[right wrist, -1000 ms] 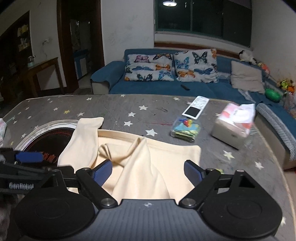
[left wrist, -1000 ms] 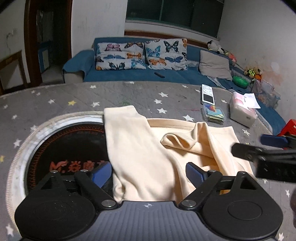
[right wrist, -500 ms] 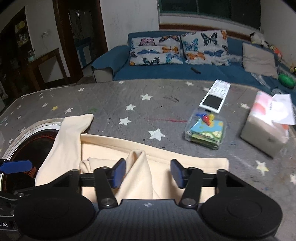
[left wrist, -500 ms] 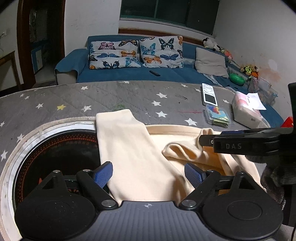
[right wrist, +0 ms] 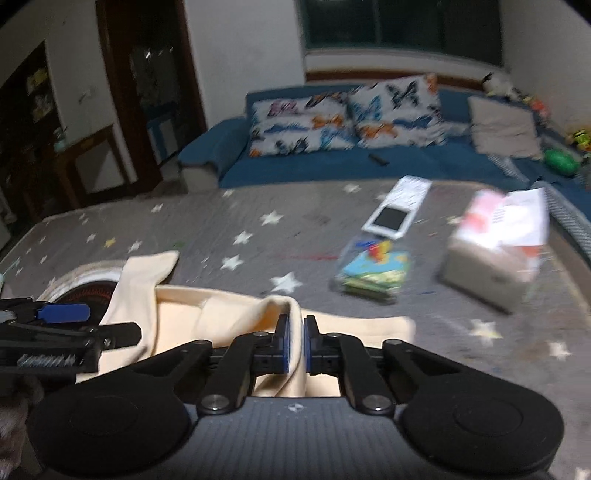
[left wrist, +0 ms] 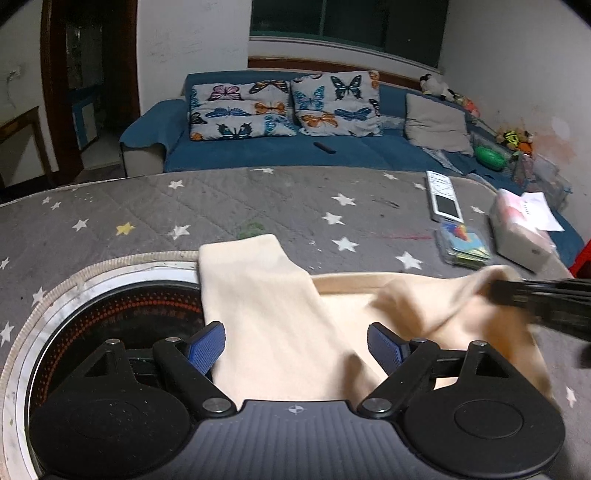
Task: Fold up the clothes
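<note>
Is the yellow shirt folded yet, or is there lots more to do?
Only partly. One sleeve already lies folded across the cream shirt. Right now the right gripper is pinched shut on a raised fold of cloth in the middle, while the left gripper is open above the folded sleeve, holding nothing. The shirt is bunched and not a neat stack, so most of the folding is left.

A: Dim indoor light, a dark window [left wrist: 347, 22] behind; both views bow hard at the rims, with black corners.

B: The left wrist view is mostly sharp; only the right gripper [left wrist: 539, 299] smears at its right edge.

A: The right wrist view is blurred throughout, the tissue box [right wrist: 495, 254] and sofa [right wrist: 369, 162] soft.
</note>
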